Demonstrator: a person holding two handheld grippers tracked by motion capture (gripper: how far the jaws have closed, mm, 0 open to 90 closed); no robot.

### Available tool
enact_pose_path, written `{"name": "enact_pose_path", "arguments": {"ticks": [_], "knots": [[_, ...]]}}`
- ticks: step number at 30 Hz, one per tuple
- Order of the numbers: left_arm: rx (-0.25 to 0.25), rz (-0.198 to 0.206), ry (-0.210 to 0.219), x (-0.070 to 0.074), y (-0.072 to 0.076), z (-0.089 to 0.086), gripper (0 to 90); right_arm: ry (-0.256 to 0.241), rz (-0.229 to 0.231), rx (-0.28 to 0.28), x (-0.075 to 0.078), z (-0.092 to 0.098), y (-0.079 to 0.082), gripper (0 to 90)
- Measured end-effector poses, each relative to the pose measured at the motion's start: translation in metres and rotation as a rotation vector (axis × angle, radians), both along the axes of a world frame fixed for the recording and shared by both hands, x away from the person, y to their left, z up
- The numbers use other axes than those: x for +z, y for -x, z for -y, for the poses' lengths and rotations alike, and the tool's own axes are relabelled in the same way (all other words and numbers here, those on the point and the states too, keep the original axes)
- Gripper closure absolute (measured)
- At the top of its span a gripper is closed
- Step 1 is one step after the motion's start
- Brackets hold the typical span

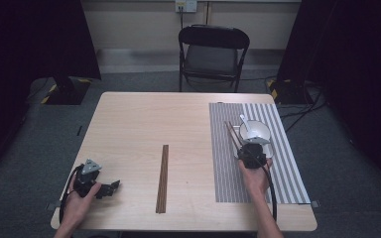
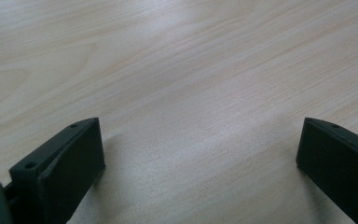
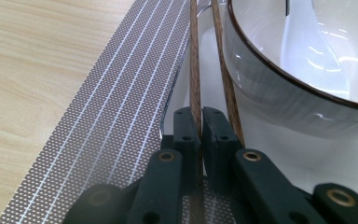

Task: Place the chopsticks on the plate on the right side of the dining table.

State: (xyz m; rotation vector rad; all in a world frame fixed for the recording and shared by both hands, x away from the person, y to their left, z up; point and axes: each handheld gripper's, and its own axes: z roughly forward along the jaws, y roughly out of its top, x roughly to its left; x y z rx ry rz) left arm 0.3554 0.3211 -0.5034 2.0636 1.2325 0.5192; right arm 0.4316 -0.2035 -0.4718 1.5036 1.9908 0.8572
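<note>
From high up, the right gripper (image 1: 251, 148) sits on the striped mat (image 1: 287, 168) just in front of the bowl (image 1: 254, 131), and the chopsticks (image 1: 232, 137) run from it away up the bowl's left side; the left gripper (image 1: 110, 187) rests far off, near the worktop (image 1: 139, 129) edge. The left gripper view has its jaws wide apart over bare wood, holding nothing. In the right gripper view, the right gripper (image 3: 201, 122) is squeezed shut on one chopstick (image 3: 195, 70), which points straight ahead, while the other chopstick (image 3: 223, 70) lies loose just beside it, against the bowl (image 3: 279, 88).
</note>
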Motion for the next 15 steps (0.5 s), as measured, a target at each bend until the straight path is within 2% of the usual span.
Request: {"name": "enact_pose_path", "arguments": {"ticks": [5, 11, 13, 15], "knots": [[0.0, 0.0, 0.001, 0.0, 0.0, 0.0, 0.2, 0.004, -0.003, -0.005, 0.0003, 0.0014, 0.0003, 84.4], [-0.001, 0.0, 0.001, 0.0, 0.0, 0.0, 0.2, 0.0, 0.022, -0.014, 0.0051, -0.0001, 0.004, 76.0], [-0.004, -0.002, -0.003, 0.0001, -0.0001, -0.0003, 0.2, -0.005, 0.035, -0.011, 0.0076, -0.0011, 0.0055, 77.1], [-0.001, 0.0, 0.001, 0.0, 0.0, 0.0, 0.2, -0.011, 0.038, 0.012, 0.0081, -0.0033, 0.0067, 82.6]]}}
